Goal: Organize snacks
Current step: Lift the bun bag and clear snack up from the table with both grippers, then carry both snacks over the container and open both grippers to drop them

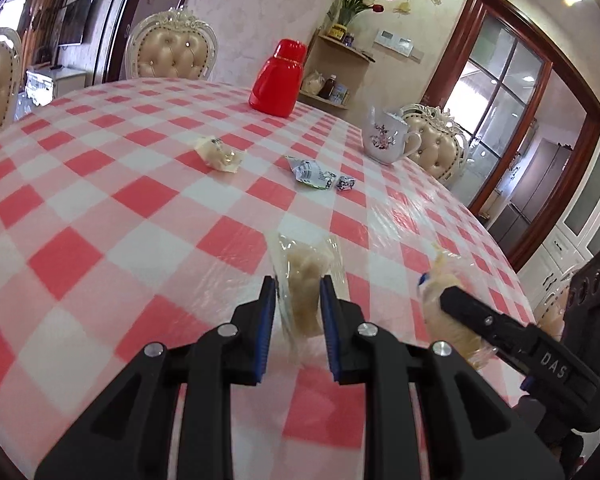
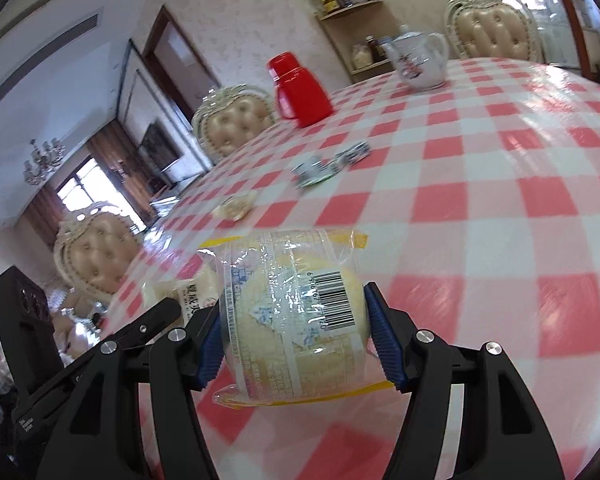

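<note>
**Both claws loaded; loose snacks ahead, toward the far side**

Round table (image 1: pixel 100 184) in red-and-white check, glossy cover, filling both views; red flask (image 1: pixel 278 78) at the far edge, flowered white teapot (image 1: pixel 384 138) off to its right; nowhere obvious yet to gather the snacks, no tray or bowl in sight.

Right gripper (image 2: pixel 296 344) clamped wide around a round wrapped bun (image 2: pixel 300 320), barcode up, pads pressing its left and right flanks; long axis of the wrapper running toward and away from the camera, yellow seal edges front and back; carried clear above the cloth, by the look of it.

Left gripper (image 1: pixel 298 320) clenched narrow on a small clear-wrapped pastry (image 1: pixel 306 280); wrapper standing up and forward out of the pads, long axis along the fingers; right gripper just beside it in the left view, low right.

Loose on the cloth, ahead of both claws and well apart from them: pale wrapped snack (image 1: pixel 220 154) to the left; green-and-white packet (image 1: pixel 310 172) centre, a little blue-white sweet (image 1: pixel 346 183) just beside it on its right.

Judged: carrying stage, both hands full; pale snack lying nearer the left hand's side, packet and sweet about midway; neither reachable without first setting down a load; motion blur in both views, so fine detail uncertain.
</note>
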Action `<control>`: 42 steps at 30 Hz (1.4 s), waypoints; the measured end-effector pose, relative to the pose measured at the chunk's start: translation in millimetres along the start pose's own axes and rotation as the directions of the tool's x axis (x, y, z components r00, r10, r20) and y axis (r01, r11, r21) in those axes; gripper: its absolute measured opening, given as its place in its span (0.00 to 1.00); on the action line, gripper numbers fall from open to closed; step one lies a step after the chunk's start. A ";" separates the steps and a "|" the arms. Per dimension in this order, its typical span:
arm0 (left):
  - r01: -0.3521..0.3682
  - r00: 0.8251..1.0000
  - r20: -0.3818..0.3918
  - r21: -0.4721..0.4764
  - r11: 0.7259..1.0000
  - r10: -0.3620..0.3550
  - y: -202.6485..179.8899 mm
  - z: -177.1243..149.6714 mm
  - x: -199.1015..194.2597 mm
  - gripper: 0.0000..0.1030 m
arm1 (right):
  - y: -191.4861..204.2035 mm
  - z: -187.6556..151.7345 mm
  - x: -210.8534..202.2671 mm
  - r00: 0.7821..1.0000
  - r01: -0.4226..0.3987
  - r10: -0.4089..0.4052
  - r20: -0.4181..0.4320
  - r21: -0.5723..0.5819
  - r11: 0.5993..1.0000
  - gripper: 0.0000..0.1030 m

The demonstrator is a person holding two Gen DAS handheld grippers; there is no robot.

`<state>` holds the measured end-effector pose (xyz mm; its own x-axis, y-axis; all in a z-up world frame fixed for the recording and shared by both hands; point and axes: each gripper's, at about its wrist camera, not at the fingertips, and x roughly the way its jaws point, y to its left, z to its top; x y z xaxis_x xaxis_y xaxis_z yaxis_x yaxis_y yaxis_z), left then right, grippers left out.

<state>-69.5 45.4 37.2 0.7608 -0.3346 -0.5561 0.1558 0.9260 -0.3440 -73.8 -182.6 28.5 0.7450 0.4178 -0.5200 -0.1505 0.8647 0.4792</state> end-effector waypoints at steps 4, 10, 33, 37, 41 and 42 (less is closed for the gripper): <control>-0.040 0.999 0.022 0.015 0.999 0.040 11.2 2.6 -27.2 0.22 | 27.1 -14.4 2.6 0.999 -0.041 0.039 -0.027 -0.050 0.998 0.60; -0.093 0.995 0.041 -0.004 0.996 0.093 38.4 -1.9 -63.6 0.22 | 68.5 -33.6 4.6 0.991 -0.118 0.109 -0.083 -0.110 0.987 0.60; -0.360 0.915 0.124 -0.181 0.915 0.384 204.2 -18.0 -237.8 0.22 | 280.3 -150.7 4.7 0.911 -0.387 0.232 -0.341 -0.509 0.769 0.60; -0.434 0.884 0.112 -0.164 0.886 0.454 222.3 -18.6 -261.8 0.22 | 311.8 -178.0 12.3 0.881 -0.446 0.235 -0.410 -0.555 0.702 0.60; -0.517 0.842 0.090 -0.146 0.844 0.531 236.8 -21.5 -279.7 0.23 | 334.6 -204.2 18.9 0.850 -0.498 0.236 -0.471 -0.571 0.653 0.60; -0.529 0.835 0.087 -0.146 0.836 0.544 239.2 -22.9 -282.5 0.24 | 336.9 -206.3 21.6 0.844 -0.507 0.237 -0.482 -0.570 0.647 0.61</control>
<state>-261.6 357.4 94.8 0.7744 0.2395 -0.5856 -0.3647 0.9253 -0.1038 -242.5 175.3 32.8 0.2801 0.6915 -0.6659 -0.8453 0.5065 0.1703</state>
